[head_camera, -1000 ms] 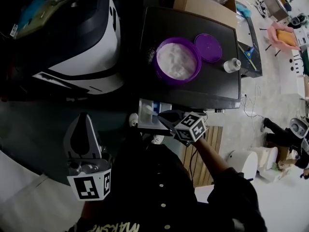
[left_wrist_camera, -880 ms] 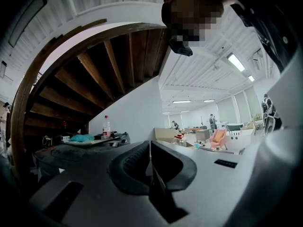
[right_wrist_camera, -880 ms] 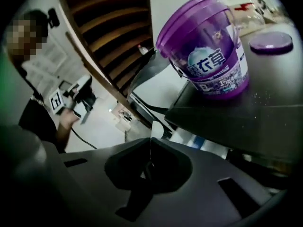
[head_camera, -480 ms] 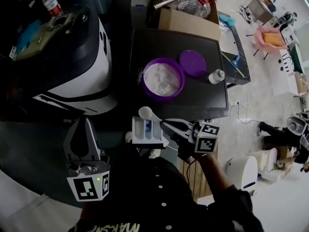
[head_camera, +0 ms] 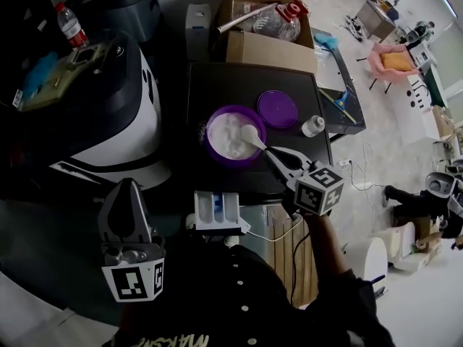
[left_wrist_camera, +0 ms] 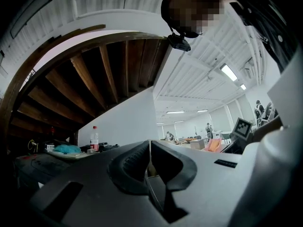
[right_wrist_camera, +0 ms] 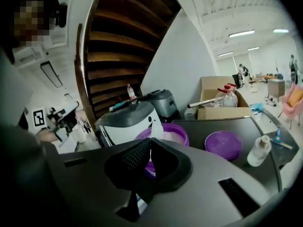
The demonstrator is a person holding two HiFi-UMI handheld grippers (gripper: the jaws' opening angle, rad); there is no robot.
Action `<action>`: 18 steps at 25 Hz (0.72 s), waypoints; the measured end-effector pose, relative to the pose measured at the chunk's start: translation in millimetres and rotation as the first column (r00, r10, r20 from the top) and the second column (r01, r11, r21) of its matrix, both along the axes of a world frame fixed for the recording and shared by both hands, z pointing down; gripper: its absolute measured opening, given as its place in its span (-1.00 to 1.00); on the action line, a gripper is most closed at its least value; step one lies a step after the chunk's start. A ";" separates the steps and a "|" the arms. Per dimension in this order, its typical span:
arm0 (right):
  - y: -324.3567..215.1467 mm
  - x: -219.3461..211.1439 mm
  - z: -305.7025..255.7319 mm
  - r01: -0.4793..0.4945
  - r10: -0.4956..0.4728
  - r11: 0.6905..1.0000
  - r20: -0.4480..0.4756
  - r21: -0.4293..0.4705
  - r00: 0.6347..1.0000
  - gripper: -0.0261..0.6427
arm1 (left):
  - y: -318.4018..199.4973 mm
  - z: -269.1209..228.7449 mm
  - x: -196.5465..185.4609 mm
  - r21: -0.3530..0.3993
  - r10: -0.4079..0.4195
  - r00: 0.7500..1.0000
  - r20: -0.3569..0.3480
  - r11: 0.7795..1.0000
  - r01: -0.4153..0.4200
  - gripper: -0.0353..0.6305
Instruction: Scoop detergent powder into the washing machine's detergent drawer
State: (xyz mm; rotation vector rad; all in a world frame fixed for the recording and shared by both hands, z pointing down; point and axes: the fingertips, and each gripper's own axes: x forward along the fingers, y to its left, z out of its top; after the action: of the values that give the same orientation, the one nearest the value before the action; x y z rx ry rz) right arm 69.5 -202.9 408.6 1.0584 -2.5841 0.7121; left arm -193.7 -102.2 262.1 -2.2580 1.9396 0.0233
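Observation:
A purple tub [head_camera: 214,147] of white detergent powder stands on the dark top of the washing machine [head_camera: 217,85]. My right gripper [head_camera: 273,155] is shut on the handle of a white spoon [head_camera: 252,136], whose bowl lies over the powder at the tub's right side. In the right gripper view the tub [right_wrist_camera: 176,134] shows just past the shut right gripper [right_wrist_camera: 150,143]. The white detergent drawer [head_camera: 217,212] stands pulled out below the machine's front edge. My left gripper [head_camera: 124,190] hangs at the lower left, shut and empty, as the left gripper [left_wrist_camera: 150,145] also appears in its own view.
The tub's purple lid [head_camera: 278,108] and a small white bottle [head_camera: 312,126] lie on the machine's top to the right. A white and black appliance [head_camera: 108,114] stands to the left. Cardboard boxes [head_camera: 264,45] sit behind. A cable [head_camera: 278,233] trails under the drawer.
My right gripper has carried the spoon up from over the drawer to the purple tub. The left gripper has shifted only slightly.

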 end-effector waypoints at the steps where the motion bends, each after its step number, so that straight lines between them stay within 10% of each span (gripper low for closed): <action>1: -5.6 1.1 8.2 -0.005 0.005 1.000 -0.061 -0.002 0.998 -0.83 | -1.5 -0.5 -0.3 0.002 0.001 1.000 0.000 1.000 -0.001 -0.82; 7: -19.5 -5.8 41.8 0.000 -0.003 1.000 -0.296 -0.010 0.955 -0.83 | -7.4 -2.0 -3.7 0.004 -0.005 1.000 0.001 1.000 0.005 -0.82; 14: -24.7 -6.7 50.0 -0.027 0.025 1.000 -0.361 0.001 0.932 -0.82 | -10.8 2.2 -9.3 -0.010 -0.016 1.000 0.000 1.000 0.016 -0.82; 18: -24.9 -3.0 52.0 -0.041 0.032 0.999 -0.341 -0.020 0.939 -0.40 | -12.7 4.8 -9.8 -0.018 -0.015 1.000 -0.003 1.000 0.015 -0.82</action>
State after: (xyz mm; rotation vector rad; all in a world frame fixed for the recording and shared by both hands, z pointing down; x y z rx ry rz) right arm 66.5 -227.8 460.6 1.1139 -2.2582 0.5157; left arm -203.6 -114.8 266.9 -2.2555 1.9655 0.0074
